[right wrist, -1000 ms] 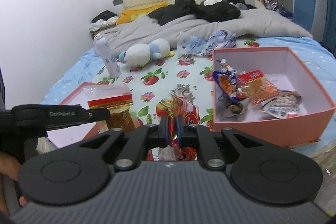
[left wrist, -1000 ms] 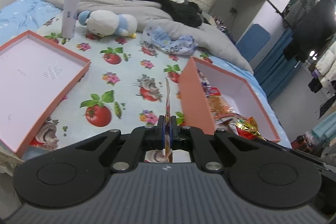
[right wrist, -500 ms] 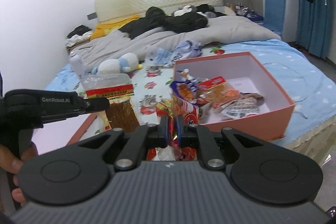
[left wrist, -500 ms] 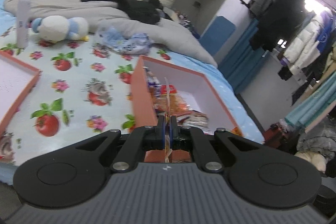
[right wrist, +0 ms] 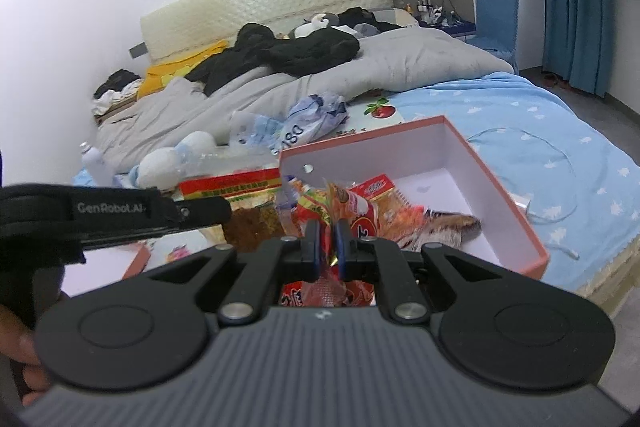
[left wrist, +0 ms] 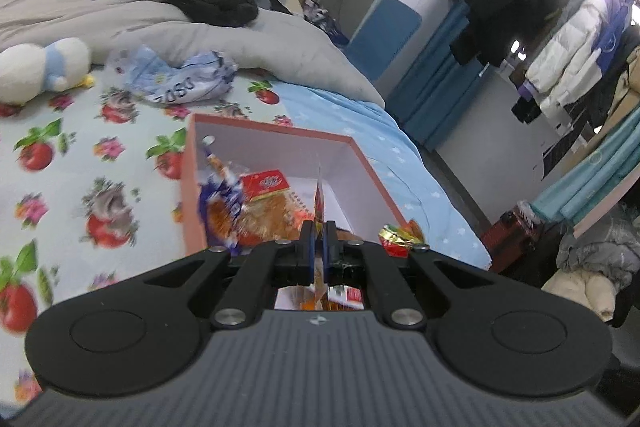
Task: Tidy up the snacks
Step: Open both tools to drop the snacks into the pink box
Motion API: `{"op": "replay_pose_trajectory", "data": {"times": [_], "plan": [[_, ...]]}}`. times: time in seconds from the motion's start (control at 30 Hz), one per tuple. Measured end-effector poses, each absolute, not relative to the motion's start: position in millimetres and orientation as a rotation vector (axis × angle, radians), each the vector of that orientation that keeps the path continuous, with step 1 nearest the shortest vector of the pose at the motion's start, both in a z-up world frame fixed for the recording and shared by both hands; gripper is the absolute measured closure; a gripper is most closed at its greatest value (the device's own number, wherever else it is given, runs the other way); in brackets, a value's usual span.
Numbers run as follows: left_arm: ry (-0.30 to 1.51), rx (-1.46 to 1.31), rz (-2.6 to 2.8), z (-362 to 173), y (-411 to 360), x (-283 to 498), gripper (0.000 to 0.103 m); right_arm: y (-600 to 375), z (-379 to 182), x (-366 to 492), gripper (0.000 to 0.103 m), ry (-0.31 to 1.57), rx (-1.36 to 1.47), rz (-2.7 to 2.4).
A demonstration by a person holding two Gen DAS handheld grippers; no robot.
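An open pink box [left wrist: 372, 171] with a white inside sits on the bed and holds several snack packets [left wrist: 260, 203]. My left gripper [left wrist: 318, 247] is shut on a clear snack packet with a red and yellow label [right wrist: 236, 195], seen edge-on [left wrist: 319, 199] over the box's near side. My right gripper [right wrist: 327, 247] is shut on a red and orange snack packet [right wrist: 332, 203], held at the near left edge of the box [right wrist: 516, 215]. The left gripper's body [right wrist: 120, 215] shows at the left in the right wrist view.
A plush toy [left wrist: 44, 67], a crumpled blue-white plastic bag [left wrist: 176, 79] and a grey duvet [left wrist: 240, 43] with black clothes lie beyond the box. A white bottle [right wrist: 94, 167] stands at the left. The box lid's corner [right wrist: 136, 259] lies left. The bed's edge drops right of the box.
Both grippers have moved right and forward with their packets, from over the flowered sheet to the box. The lid has left the left wrist view.
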State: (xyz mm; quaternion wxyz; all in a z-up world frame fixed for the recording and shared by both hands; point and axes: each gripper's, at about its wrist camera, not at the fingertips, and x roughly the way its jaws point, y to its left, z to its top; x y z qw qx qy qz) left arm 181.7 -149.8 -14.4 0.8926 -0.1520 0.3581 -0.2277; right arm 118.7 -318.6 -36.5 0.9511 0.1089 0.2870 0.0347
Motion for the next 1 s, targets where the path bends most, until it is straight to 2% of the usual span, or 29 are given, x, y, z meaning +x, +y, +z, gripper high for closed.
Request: {"op": "replay_pose_trajectory", "data": {"times": [0.43,0.57,0.63,0.67,0.7,0.73,0.77,0.8,0.83,1.0], "plan": [[0.893,-0.248,-0.491,-84,-196,325,0.099,-353,-105,218,0.091,0.738,0.261,0.020],[0.941,-0.238,-0.492,-104,-195,335,0.099,-353,-120,232,0.087,0.779,0.277,0.006],[0.950,-0.219,-0.495,-107,-197,336,0.098,-353,-124,234,0.082,0.800,0.283,-0.006],[0.954,-0.212,-0.496,-107,-196,336,0.097,-354,-125,234,0.077,0.805,0.290,-0.008],[0.964,-0.203,-0.493,-107,-196,336,0.094,-354,-125,233,0.067,0.809,0.297,-0.007],[0.975,-0.191,-0.484,-106,-195,335,0.082,-355,-124,233,0.060,0.810,0.297,-0.007],[0.973,-0.185,-0.475,-104,-194,333,0.065,-354,-122,231,0.051,0.802,0.294,-0.011],[0.961,-0.184,-0.471,-101,-191,330,0.060,-354,-119,227,0.051,0.791,0.289,-0.016],[0.949,-0.178,-0.472,-97,-190,327,0.057,-353,-117,224,0.051,0.782,0.284,-0.017],[0.898,-0.140,-0.472,-66,-181,303,0.057,-349,-94,202,0.051,0.729,0.285,-0.011]]}}
